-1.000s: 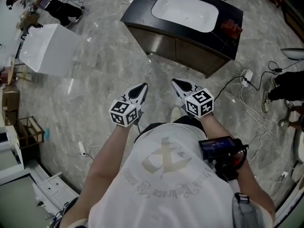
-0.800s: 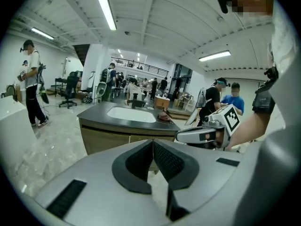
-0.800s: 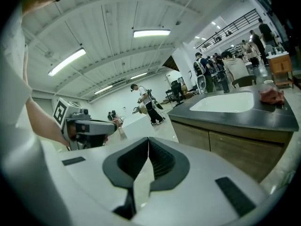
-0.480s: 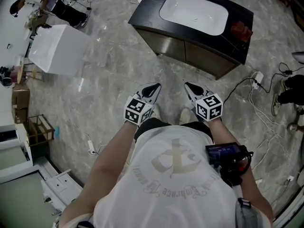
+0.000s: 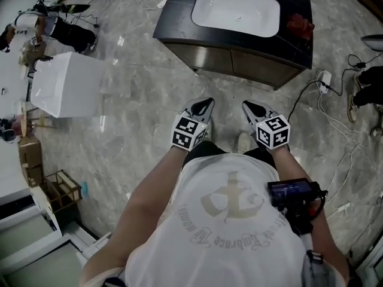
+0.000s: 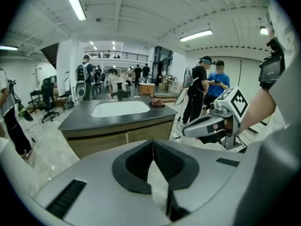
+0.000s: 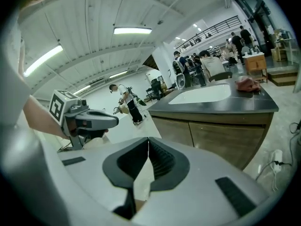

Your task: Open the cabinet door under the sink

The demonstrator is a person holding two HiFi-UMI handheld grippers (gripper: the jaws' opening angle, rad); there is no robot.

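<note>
The sink cabinet [image 5: 234, 63] stands ahead on the floor, with a dark top and a white basin [image 5: 235, 12]. Its two wooden doors [image 6: 117, 139] are closed; they also show in the right gripper view [image 7: 214, 142]. My left gripper [image 5: 203, 105] and right gripper [image 5: 250, 107] are held side by side in front of the person's body, short of the cabinet and touching nothing. The left gripper [image 6: 153, 143] is shut and empty. The right gripper [image 7: 148, 139] has its pads together too, nothing between them. A red object [image 5: 300, 25] lies on the countertop's right end.
A white box [image 5: 67, 85] stands on the floor to the left. Cables and a power strip [image 5: 325, 80] lie right of the cabinet. A wooden crate [image 5: 61, 188] is at lower left. Several people [image 6: 205, 91] stand behind the cabinet.
The view has swung so the cabinet now faces me more squarely. Both grippers have shifted right in the head view and sit a little nearer the cabinet front, still shut.
</note>
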